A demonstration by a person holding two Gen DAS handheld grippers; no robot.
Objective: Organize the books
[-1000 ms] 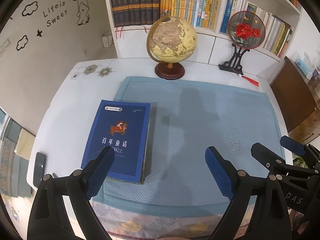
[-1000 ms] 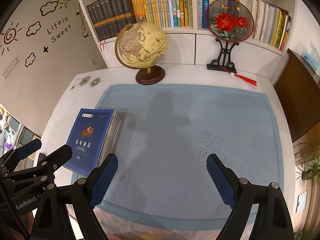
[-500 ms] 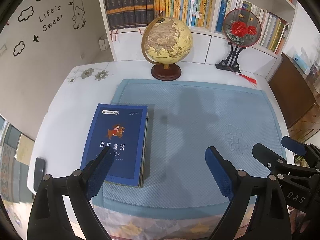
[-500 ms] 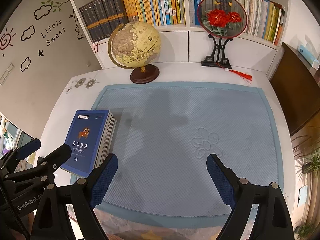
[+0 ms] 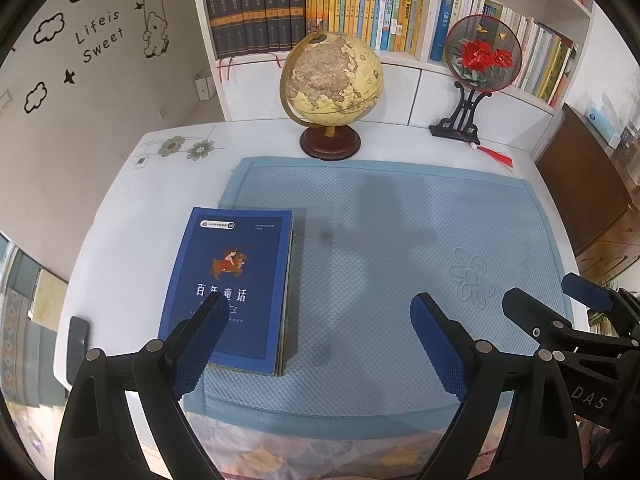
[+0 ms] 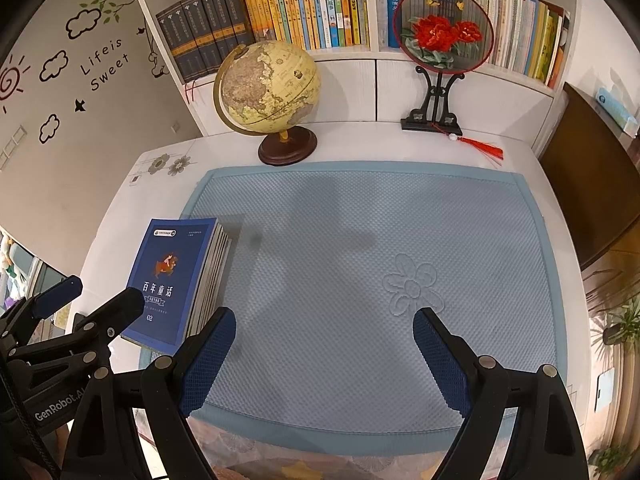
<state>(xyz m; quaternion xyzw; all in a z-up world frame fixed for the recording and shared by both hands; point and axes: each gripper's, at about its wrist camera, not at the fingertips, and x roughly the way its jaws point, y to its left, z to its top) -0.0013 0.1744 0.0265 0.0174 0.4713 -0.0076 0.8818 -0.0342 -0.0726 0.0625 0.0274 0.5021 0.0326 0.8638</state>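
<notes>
A stack of books topped by a dark blue cover (image 5: 232,280) lies flat at the left edge of the blue mat (image 5: 400,240); the right wrist view shows the stack (image 6: 176,276) with several page edges on its side. My left gripper (image 5: 320,320) hangs open above the near table edge, its left finger over the cover's near corner. My right gripper (image 6: 324,336) is open over the bare mat (image 6: 360,260), to the right of the stack. Neither holds anything.
A globe (image 5: 332,80) and a red-flower fan on a black stand (image 5: 480,64) stand at the back of the white table (image 5: 120,216). Behind them are shelves full of books (image 5: 360,4). A dark phone (image 5: 77,340) lies near the left edge. A wooden cabinet (image 5: 588,184) is at right.
Both grippers have drawn back and risen a little, so the table and shelves look farther off. The book stack stays where it was. Both grippers remain open.
</notes>
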